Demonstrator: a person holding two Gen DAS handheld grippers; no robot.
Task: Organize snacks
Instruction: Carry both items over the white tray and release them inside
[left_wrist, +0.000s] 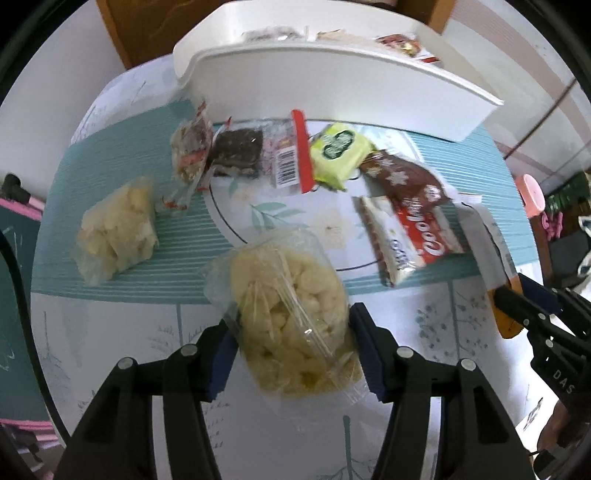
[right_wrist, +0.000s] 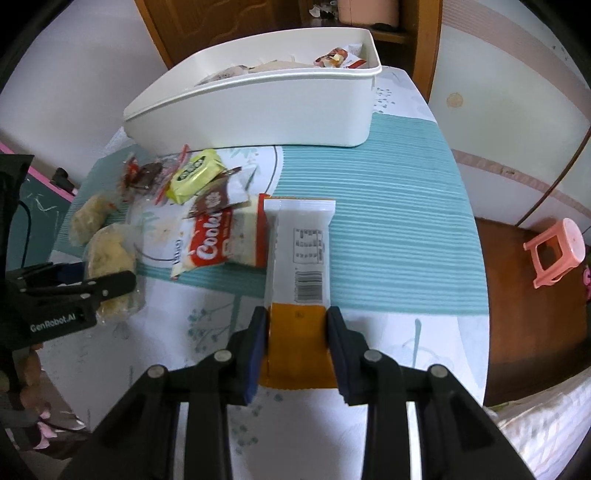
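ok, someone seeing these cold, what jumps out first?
Both grippers are loaded: the left gripper is clamped on a clear bag of pale puffed snacks, and the right gripper pinches the orange end of a long white snack bar. Behind them, at the far edge of the table, sits a big white bin already holding some packets, with a loose heap of wrappers in front of it, the red cookie pack loudest.

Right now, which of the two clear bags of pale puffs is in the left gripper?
The nearer bag, between the left gripper's fingers. The other bag lies apart on the teal mat, far left.
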